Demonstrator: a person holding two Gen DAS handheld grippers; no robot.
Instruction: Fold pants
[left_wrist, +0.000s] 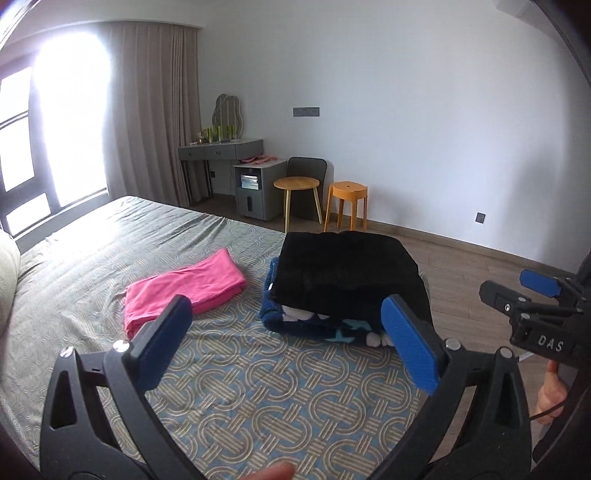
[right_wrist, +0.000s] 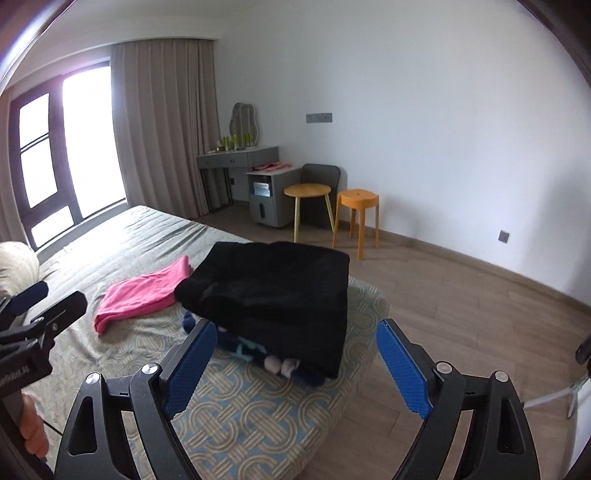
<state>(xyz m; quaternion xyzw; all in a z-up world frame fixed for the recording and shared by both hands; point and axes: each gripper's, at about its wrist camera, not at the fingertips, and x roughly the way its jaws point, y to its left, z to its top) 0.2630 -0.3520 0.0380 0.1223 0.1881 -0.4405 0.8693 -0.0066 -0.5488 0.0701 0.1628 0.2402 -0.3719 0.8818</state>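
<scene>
Folded black pants (left_wrist: 351, 273) top a stack on the bed (left_wrist: 92, 251) — pink pants (left_wrist: 184, 291) alongside. Left gripper (left_wrist: 288, 343) and right gripper (right_wrist: 295, 365) — both wide, empty.

Your bed (left_wrist: 258, 398) and what lies on it

Your bed wears a cover patterned with interlocking rings. On it at 10 o'clock in the left wrist view lies a folded pink garment (left_wrist: 184, 291). At 1 o'clock, near the bed's corner, a folded dark blue star-print blanket (left_wrist: 314, 326) rests on the cover, with the folded black pants (left_wrist: 351, 277) stacked on top of it.
</scene>
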